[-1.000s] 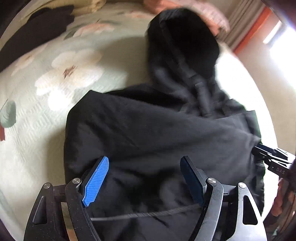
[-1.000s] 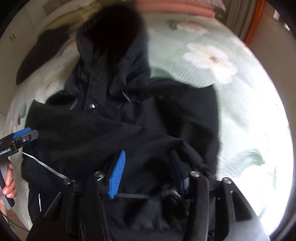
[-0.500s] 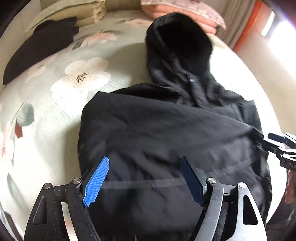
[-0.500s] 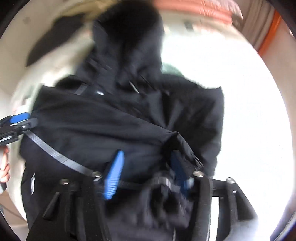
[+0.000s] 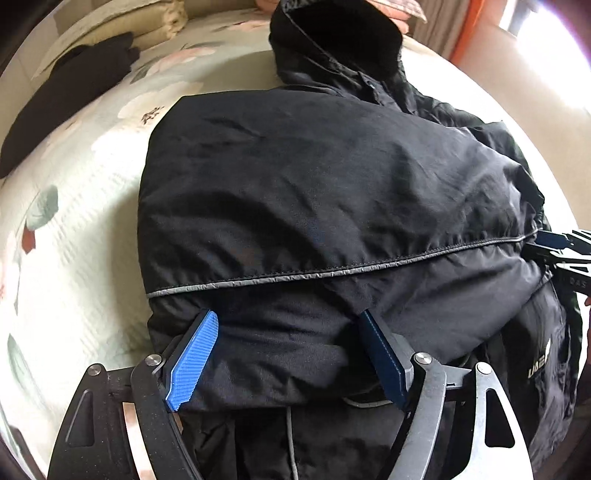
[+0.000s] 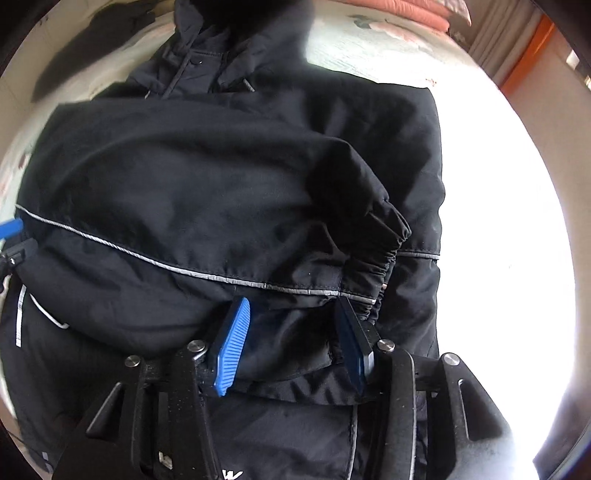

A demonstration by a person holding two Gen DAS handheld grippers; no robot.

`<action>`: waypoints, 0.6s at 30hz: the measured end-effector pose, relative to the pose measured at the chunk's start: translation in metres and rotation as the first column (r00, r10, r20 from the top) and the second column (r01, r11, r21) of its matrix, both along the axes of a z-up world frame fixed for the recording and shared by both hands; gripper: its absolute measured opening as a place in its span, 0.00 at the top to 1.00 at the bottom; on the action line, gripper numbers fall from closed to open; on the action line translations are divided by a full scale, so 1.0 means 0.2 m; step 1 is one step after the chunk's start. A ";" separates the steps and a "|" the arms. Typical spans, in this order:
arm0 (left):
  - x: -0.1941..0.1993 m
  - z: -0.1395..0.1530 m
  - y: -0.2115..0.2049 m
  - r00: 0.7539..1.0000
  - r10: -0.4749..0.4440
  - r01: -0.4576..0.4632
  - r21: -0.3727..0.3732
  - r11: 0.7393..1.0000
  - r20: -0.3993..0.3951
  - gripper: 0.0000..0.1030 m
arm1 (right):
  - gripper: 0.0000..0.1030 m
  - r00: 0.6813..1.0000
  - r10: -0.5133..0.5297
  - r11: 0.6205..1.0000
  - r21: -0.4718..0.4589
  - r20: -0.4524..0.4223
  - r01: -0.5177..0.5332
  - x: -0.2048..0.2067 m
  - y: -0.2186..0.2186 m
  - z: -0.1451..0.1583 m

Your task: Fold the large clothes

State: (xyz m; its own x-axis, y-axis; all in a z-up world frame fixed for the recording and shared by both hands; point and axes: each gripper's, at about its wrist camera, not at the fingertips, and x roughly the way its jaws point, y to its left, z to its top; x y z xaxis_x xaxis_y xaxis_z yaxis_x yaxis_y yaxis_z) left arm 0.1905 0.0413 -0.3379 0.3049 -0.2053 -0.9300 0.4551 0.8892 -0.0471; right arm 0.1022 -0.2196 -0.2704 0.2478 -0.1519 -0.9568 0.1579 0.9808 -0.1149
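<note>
A large black hooded jacket (image 5: 314,192) lies on a floral bedspread (image 5: 85,206), hood toward the far side. A grey reflective stripe (image 5: 332,273) runs across its folded-over part. My left gripper (image 5: 288,325) has its jaws wide apart with a bulge of jacket fabric between the blue pads (image 5: 192,362). In the right wrist view the jacket (image 6: 207,192) fills the frame, with an elastic cuff (image 6: 384,243) at right. My right gripper (image 6: 291,306) is also spread wide, with fabric bulging between its pads (image 6: 232,343). Neither clamps the cloth.
A dark garment (image 5: 70,96) and folded beige bedding (image 5: 122,29) lie at the bed's far left. Pink pillows (image 6: 410,9) sit at the head. The right gripper's tip (image 5: 565,251) shows at the left view's right edge. An orange curtain (image 6: 532,48) hangs at right.
Both grippers have moved down and forward close onto the jacket. The lower part has been folded up over the body, and the reflective stripe now lies across the top.
</note>
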 end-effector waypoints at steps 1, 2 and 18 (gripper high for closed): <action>0.01 0.01 0.01 1.000 -0.001 0.001 -0.011 1.000 -0.010 0.22 | 0.53 1.000 -0.013 1.000 0.006 -0.006 0.014 0.01 -0.01 0.01; 0.02 0.02 0.02 1.000 -0.004 0.003 -0.025 1.000 -0.025 0.22 | 0.53 1.000 -0.020 1.000 0.011 -0.014 0.021 0.01 -0.02 0.01; 0.65 0.54 -0.15 0.984 -0.126 0.139 -0.097 0.986 0.128 0.22 | 0.49 0.992 -0.034 0.993 0.114 0.120 0.020 0.47 -0.18 0.56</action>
